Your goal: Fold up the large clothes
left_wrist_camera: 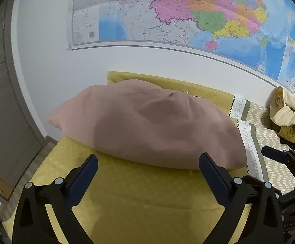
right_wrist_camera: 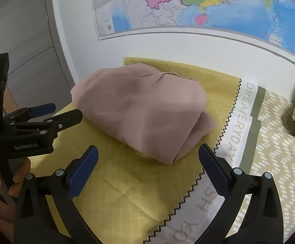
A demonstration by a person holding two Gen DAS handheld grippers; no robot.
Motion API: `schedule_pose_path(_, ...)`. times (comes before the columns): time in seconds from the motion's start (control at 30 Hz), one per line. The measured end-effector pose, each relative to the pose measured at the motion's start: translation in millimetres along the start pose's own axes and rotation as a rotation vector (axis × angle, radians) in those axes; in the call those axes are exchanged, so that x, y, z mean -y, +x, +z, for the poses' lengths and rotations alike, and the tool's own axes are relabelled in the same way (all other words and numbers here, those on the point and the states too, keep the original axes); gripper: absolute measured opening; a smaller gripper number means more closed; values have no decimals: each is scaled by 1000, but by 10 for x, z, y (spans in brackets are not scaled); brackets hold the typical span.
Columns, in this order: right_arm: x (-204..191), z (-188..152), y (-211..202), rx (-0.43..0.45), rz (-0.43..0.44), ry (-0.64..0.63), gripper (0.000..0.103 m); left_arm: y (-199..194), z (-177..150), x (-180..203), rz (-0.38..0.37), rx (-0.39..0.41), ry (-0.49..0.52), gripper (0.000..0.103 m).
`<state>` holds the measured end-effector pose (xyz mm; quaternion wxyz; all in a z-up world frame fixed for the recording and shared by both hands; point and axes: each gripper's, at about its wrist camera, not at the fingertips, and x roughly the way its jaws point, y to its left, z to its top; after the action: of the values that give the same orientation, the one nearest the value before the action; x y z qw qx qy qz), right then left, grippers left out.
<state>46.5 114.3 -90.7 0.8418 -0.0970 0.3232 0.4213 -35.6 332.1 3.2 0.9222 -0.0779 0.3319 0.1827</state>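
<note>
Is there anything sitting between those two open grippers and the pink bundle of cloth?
Nothing visible. Only bare yellow cloth lies between the folded pink garment and the open left gripper and right gripper. The beige clothes pile sits off to the right.

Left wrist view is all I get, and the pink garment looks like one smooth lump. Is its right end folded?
Observer: Yes. In the right wrist view the garment shows stacked layers at its near right corner.
Operator: Is the right gripper holding anything?
Observer: No. The right gripper is open and empty, over the yellow cloth.
Operator: What holds the left gripper?
Observer: A hand wraps the handle below the left gripper.
</note>
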Motion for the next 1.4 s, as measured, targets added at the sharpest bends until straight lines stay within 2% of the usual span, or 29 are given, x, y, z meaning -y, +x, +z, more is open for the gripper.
schedule_pose_path(0.3, -120, -132, -174, 36, -32, -30, 97, -210, -93, 36, 46, 53, -11, 96)
schedule_pose_path(0.7, -219, -248, -307, 35, -26, -25, 97, -337, -193, 64, 73, 60, 6, 96)
schedule_pose_path(1.4, -253, -352, -412, 35, -22, 2, 97, -455, -249, 115, 60, 60, 11, 96)
